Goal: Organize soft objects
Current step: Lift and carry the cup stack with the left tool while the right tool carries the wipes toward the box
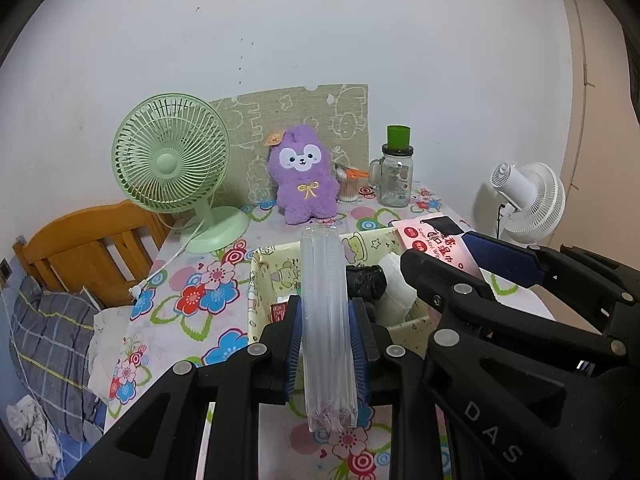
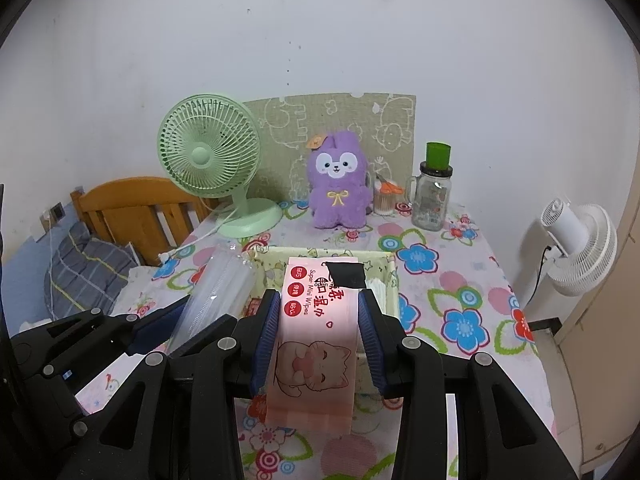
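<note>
My left gripper (image 1: 328,312) is shut on a clear plastic pack (image 1: 324,276), held edge-on above the near rim of a cream cartoon-print basket (image 1: 256,280). A black roll (image 1: 366,278) and a white bundle (image 1: 396,292) lie in the basket. My right gripper (image 2: 319,300) is shut on a pink wet-wipes pack (image 2: 316,344) with a cat drawing, its far end reaching over the basket (image 2: 386,268). In the right wrist view the left gripper (image 2: 188,316) and its clear pack (image 2: 224,284) sit to the lower left. A purple plush (image 2: 338,182) sits upright at the table's back.
On the flowered tablecloth (image 2: 460,292) stand a green desk fan (image 1: 172,160), a glass mug jar with a green cup on top (image 1: 394,178) and a swab tub with orange scissors (image 1: 348,186). A white fan (image 2: 580,240) stands off the right edge. A bed with a wooden headboard (image 1: 88,248) lies left.
</note>
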Demonstrator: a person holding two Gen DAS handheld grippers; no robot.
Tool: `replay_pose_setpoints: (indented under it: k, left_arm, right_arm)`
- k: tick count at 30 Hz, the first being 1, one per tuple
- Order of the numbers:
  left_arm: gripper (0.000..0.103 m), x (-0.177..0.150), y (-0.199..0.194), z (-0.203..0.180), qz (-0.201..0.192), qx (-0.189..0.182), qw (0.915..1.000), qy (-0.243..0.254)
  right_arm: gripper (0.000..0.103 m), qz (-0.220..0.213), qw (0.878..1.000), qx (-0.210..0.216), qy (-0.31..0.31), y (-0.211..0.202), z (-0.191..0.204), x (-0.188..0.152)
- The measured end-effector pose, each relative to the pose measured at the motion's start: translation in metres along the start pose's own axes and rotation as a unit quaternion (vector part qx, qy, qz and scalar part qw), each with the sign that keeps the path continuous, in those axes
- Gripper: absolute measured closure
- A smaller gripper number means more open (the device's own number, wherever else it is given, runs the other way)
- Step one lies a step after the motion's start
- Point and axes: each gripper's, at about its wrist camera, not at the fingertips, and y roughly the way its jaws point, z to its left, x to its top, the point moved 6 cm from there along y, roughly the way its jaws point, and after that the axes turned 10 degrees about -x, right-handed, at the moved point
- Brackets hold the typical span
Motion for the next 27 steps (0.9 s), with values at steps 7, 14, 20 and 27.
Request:
replay_pose_setpoints:
  k: [7,14,20,27]
  left_arm:
    - [0.081,0.011,0.017,0.006,0.001,0.001,1.0,0.001]
    - [0.081,0.018,0.034,0.01,0.006,0.0,1.0,-0.003]
    - [0.081,0.021,0.051,0.016,0.012,-0.004,0.9999,-0.009]
    - [0.08,0.021,0.073,0.016,0.026,-0.011,0.9995,-0.014]
  right_arm:
    - [0.06,0.002,1.0,-0.002,0.0,0.018,-0.001,0.01]
    - [0.06,0.007,1.0,-0.002,0.003,0.036,-0.005,0.017]
    - [0.06,0.011,1.0,-0.003,0.003,0.05,-0.008,0.021]
    - [0.06,0.019,1.0,-0.004,0.002,0.066,-0.011,0.02]
